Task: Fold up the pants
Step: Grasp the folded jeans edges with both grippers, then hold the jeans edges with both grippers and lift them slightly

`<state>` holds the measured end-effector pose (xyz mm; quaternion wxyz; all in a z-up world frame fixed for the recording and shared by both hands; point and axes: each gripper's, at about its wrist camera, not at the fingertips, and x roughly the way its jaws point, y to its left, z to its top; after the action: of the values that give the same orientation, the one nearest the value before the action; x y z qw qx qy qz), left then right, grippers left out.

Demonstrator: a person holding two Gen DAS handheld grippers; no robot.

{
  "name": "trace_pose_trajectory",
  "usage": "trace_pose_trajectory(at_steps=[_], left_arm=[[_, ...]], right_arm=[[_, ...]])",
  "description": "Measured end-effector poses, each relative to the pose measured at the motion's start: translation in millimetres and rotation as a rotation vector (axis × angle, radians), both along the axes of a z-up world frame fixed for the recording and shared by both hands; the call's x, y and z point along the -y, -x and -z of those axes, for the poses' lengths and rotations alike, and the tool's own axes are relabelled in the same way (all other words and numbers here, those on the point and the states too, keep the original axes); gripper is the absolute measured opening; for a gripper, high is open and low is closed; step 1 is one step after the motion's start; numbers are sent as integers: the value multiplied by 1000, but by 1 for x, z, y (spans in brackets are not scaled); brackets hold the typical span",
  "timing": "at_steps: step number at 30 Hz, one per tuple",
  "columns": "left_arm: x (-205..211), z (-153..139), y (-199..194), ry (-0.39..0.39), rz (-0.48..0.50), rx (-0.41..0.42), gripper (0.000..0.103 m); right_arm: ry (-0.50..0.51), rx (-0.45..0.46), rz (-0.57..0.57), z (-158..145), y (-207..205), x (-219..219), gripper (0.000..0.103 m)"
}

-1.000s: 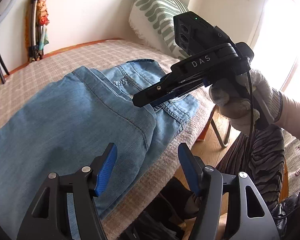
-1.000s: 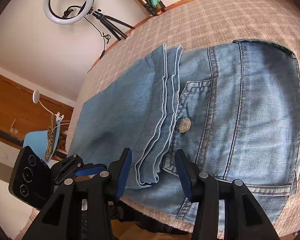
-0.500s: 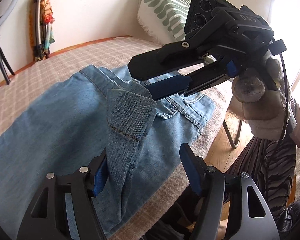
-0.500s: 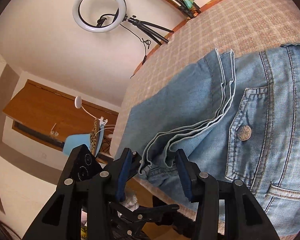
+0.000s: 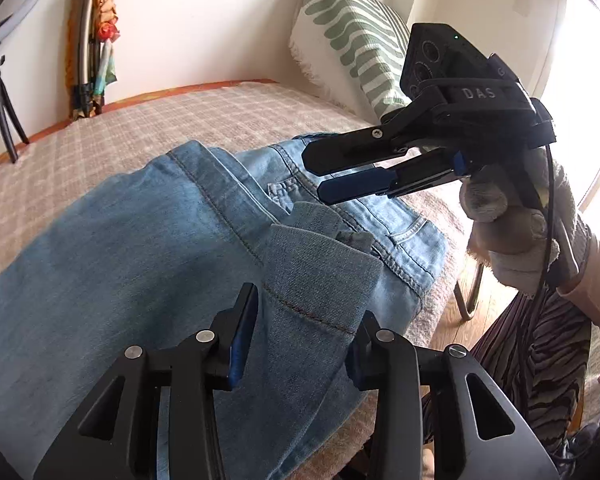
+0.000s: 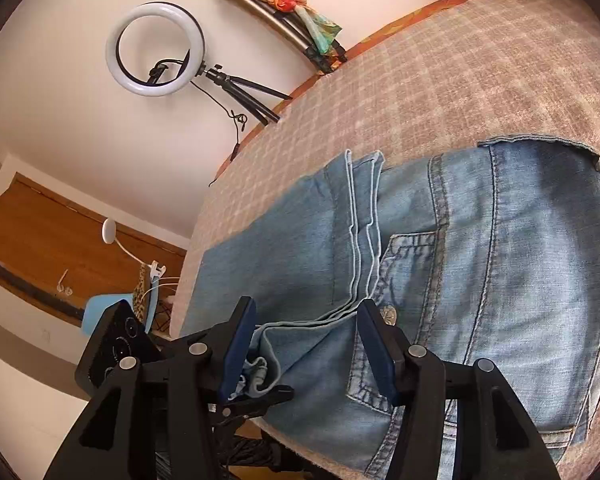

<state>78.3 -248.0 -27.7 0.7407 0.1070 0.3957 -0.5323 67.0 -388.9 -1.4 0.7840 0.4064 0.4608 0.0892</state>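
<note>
Light-blue denim pants [image 5: 112, 264], beige checked bedspread [image 5: 148, 128], green-and-white wavy-striped pillow [image 5: 352, 36].

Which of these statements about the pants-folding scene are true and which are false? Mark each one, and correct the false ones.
1. The pants are blue denim. True.
2. The pants lie on a bare wooden floor. False: they lie on a checked bed cover.
3. The left gripper is open, with a raised fold of denim between its fingers. True.
4. The right gripper is clamped shut on the waistband. False: its jaws stand apart and it hovers above the pants, gripping nothing.
5. A green-striped pillow leans against the wall. True.
6. The ring light lies flat on the bed. False: it stands on a tripod beside the bed.
</note>
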Motion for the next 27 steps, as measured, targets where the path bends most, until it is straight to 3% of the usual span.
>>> trace_pose_trajectory(at_steps=[6,10,16,18,20,22,27], left_arm=[[-10,-11,-1,55,-7,-20,21],[-9,-9,-1,62,-5,-31,20],[-10,-6,8,93,20,-68,16],[-10,-7,9,104,22,-81,16],[-10,-7,8,107,20,-84,16],[-11,-7,6,115,18,-92,15],[-15,-11,3,154,14,-144,14]], right_arm=[[-29,-68,12,20,-28,6,60],[110,-82,4,16,-51,-3,60],[223,-91,13,21,-76,-10,59],[250,-80,8,22,-82,-15,51],[299,-75,-19,21,-89,-23,25],[344,-59,-44,18,-92,-32,10],[395,6,-32,-6,-85,-35,6]])
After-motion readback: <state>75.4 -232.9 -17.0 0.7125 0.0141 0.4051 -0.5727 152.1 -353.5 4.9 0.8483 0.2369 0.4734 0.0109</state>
